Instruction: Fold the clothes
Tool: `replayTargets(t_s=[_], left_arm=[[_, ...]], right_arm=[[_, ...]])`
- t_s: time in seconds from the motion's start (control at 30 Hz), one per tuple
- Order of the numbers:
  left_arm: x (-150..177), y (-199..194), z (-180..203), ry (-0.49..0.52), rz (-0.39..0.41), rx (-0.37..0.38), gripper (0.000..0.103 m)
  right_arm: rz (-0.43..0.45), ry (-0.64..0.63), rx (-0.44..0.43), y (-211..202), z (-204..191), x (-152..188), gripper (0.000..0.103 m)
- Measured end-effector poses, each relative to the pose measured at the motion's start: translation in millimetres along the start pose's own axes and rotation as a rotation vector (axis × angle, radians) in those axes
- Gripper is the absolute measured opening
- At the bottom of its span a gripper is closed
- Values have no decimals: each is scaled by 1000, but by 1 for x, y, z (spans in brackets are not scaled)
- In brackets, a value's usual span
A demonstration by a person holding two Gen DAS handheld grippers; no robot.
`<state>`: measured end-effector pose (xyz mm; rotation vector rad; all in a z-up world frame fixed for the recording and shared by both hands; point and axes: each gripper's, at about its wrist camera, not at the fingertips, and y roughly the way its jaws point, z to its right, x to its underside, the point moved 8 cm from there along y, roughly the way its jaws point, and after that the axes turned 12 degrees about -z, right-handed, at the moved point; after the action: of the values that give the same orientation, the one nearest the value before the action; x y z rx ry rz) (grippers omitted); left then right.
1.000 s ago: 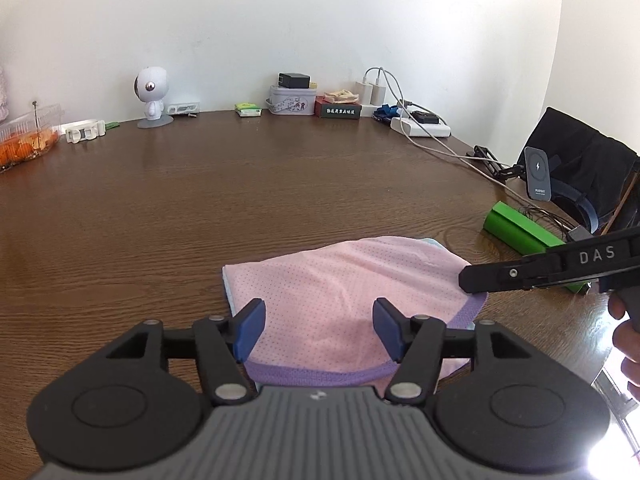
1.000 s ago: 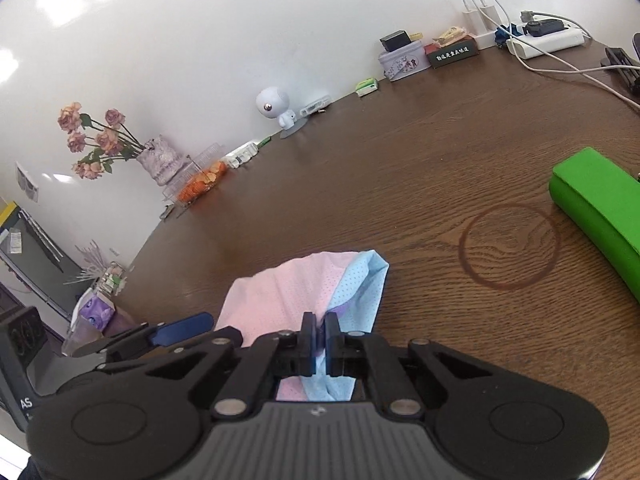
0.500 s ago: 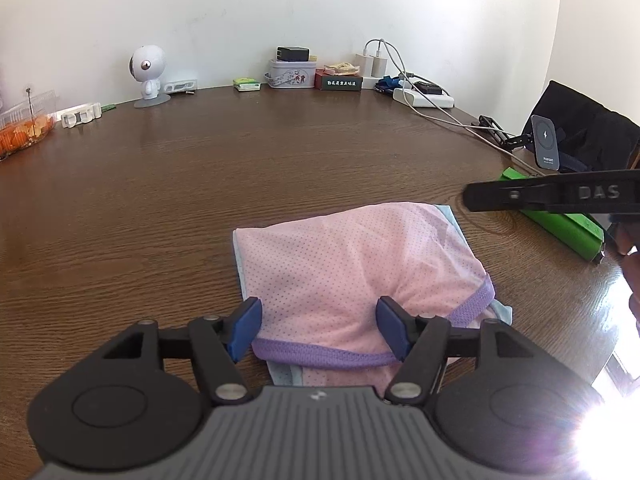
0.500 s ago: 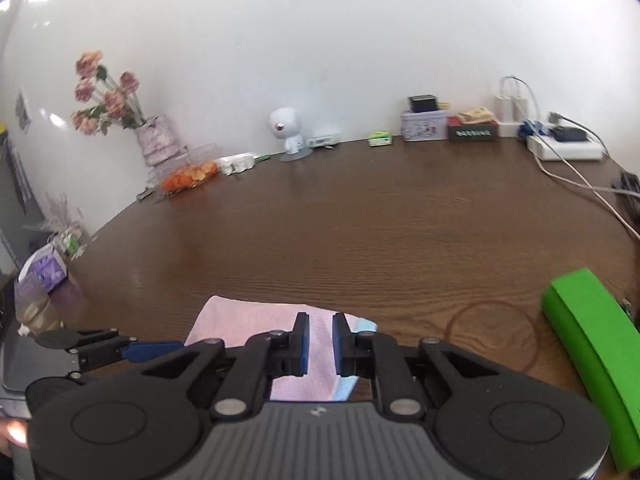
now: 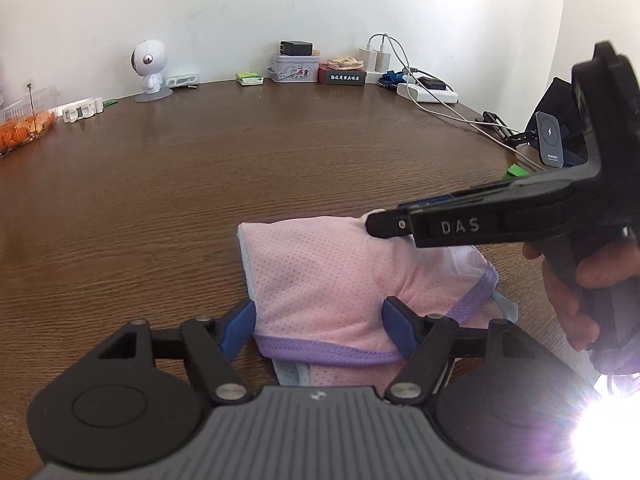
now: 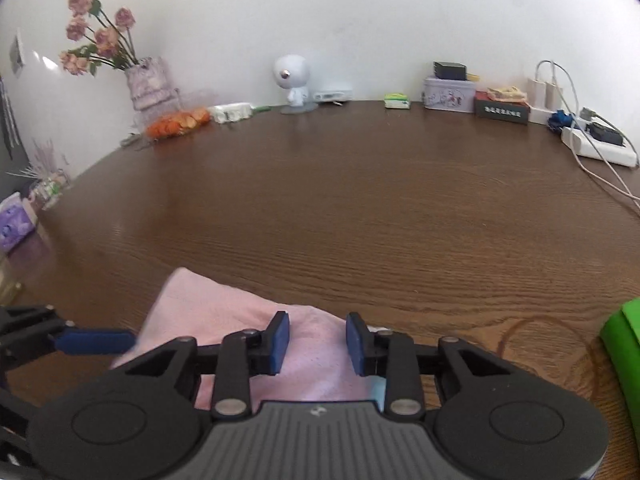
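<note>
Pink mesh garment (image 5: 328,280) folded on brown wooden table (image 5: 280,160), left gripper (image 5: 318,330) and right gripper (image 6: 318,338) both gaping above it, nothing held; fold seemingly placed, next wanting smoothing or another fold.

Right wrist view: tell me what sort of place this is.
Probably a home room: a brown wooden table against a white wall, holding a vase of dried pink roses, a white power strip with chargers and a small white robot-shaped figurine.
</note>
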<state>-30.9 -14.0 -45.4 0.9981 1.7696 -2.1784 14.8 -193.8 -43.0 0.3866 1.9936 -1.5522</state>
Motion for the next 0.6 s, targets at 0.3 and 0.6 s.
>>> replayTargets(t_s=[0.3,0.6], left_arm=[[-3,-20,-11,-101,13,116,76],[12,-2,4,-56,-40,87,63]], right_arm=[[82,25,-136,-64,-11,25,63],[74,-1,-80,-43,-21,55,62]])
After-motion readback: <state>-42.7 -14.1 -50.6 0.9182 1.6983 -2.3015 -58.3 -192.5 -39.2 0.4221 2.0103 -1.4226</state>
